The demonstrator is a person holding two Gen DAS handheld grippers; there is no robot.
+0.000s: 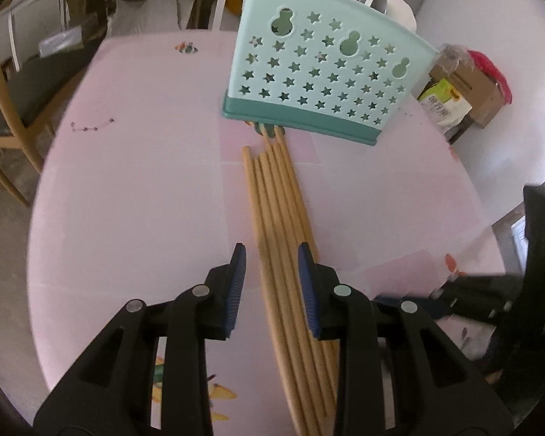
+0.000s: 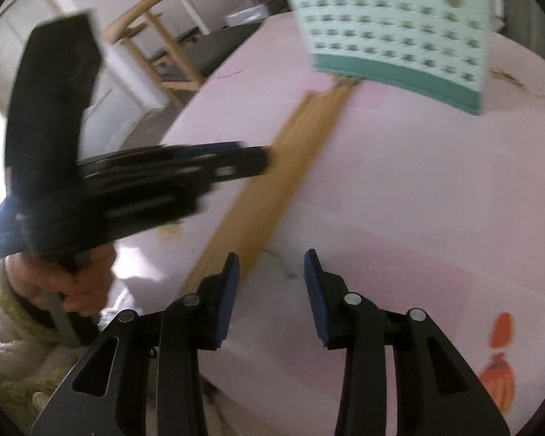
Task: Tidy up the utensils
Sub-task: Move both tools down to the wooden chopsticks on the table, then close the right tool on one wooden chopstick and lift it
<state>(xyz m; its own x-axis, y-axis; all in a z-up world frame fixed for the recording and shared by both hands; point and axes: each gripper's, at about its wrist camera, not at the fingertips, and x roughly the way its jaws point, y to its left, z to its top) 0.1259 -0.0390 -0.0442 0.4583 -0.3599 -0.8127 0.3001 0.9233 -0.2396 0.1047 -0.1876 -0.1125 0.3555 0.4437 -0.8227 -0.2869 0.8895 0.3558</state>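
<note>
Chopsticks lie in a loose bundle on the pink table, side by side and running lengthwise from the near edge toward a pale teal utensil holder. That holder stands upright on the table, its wall punched with star holes and three gourd-shaped openings above a darker teal base. The far ends of the chopsticks reach the foot of the holder, where a small teal part shows at its base; whether they touch it is unclear.

In the left wrist view, the left tool hovers low over the bundle with its blue-padded fingers spread wide. Some sticks pass between the pads, others run under the right-side finger. It grips nothing.

In the right wrist view, which is blurred, the right tool is likewise wide open and holds nothing. It sits over the table close to the near end of the chopsticks, which angle away toward the utensil holder. The left tool appears from the side, pointing across toward the bundle, gripped by a hand in a fuzzy cream sleeve.

Beyond the table stand a wooden chair and a cardboard box.
</note>
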